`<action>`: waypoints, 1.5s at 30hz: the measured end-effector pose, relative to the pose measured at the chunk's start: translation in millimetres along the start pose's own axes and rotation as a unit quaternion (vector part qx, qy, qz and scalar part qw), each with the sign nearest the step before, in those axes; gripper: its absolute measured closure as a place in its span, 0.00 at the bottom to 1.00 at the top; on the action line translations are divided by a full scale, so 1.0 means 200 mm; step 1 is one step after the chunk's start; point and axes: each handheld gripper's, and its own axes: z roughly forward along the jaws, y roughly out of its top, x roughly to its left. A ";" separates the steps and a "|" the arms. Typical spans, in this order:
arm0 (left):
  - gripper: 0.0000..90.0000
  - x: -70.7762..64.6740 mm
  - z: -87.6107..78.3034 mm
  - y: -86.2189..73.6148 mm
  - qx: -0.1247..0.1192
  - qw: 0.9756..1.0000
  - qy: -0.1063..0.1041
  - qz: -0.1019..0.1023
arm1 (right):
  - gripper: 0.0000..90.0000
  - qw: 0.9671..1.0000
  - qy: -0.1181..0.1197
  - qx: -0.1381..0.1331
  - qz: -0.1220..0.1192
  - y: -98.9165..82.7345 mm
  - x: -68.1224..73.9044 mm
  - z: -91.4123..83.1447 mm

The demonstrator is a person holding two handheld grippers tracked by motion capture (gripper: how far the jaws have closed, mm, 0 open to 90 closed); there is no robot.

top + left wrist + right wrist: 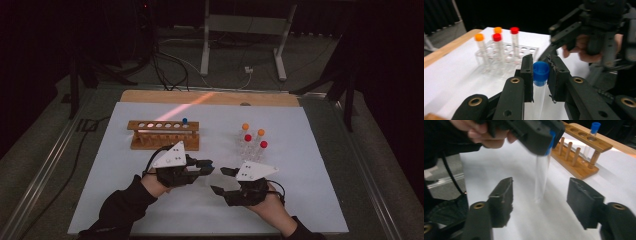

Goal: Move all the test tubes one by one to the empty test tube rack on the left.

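Note:
My left gripper (540, 75) is shut on the blue cap of a clear test tube (541, 71). The tube hangs down from the jaws above the white mat. In the right gripper view that tube (541, 177) stands in the gap between the wide-apart jaws of my right gripper (540, 195), and neither pad touches it. From above, the left gripper (207, 165) and right gripper (220, 181) face each other near the mat's front middle. A wooden rack (165, 135) behind the left hand holds one blue-capped tube (184, 121).
A clear plastic rack (252, 145) at the right holds several tubes with orange and red caps (499, 50). The wooden rack (584, 147) has several free holes. The white mat (300, 150) lies on a wooden board, with cables and a stand beyond it.

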 end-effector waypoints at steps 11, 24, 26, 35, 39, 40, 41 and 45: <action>0.86 0.16 -0.14 0.04 0.006 0.997 0.071 -0.014 | 0.11 1.000 -0.003 -0.008 0.019 0.00 -0.03 -0.01; 0.86 0.32 -0.24 0.12 0.005 0.992 0.126 -0.015 | 0.00 1.000 0.006 -0.010 0.016 0.00 -0.04 -0.02; 0.86 0.35 -0.26 0.13 0.003 0.991 0.133 -0.016 | 0.00 1.000 0.003 -0.012 0.012 0.00 -0.04 -0.02; 0.86 0.47 -0.30 0.14 -0.010 0.985 0.167 -0.031 | 0.00 1.000 0.007 -0.019 0.011 0.00 -0.03 -0.03; 0.86 0.52 -0.30 0.13 -0.024 0.981 0.189 -0.042 | 0.00 1.000 0.007 -0.019 0.007 0.00 -0.03 -0.03; 0.86 0.54 -0.30 0.13 -0.026 0.980 0.195 -0.044 | 0.00 1.000 0.008 -0.018 0.006 0.00 -0.03 -0.03; 0.86 0.55 -0.30 0.13 -0.029 0.979 0.198 -0.048 | 0.00 1.000 0.009 -0.019 0.008 0.00 -0.03 -0.03; 0.86 0.61 -0.28 0.12 -0.031 0.975 0.213 -0.057 | 0.00 1.000 0.008 -0.018 0.009 0.00 -0.03 -0.03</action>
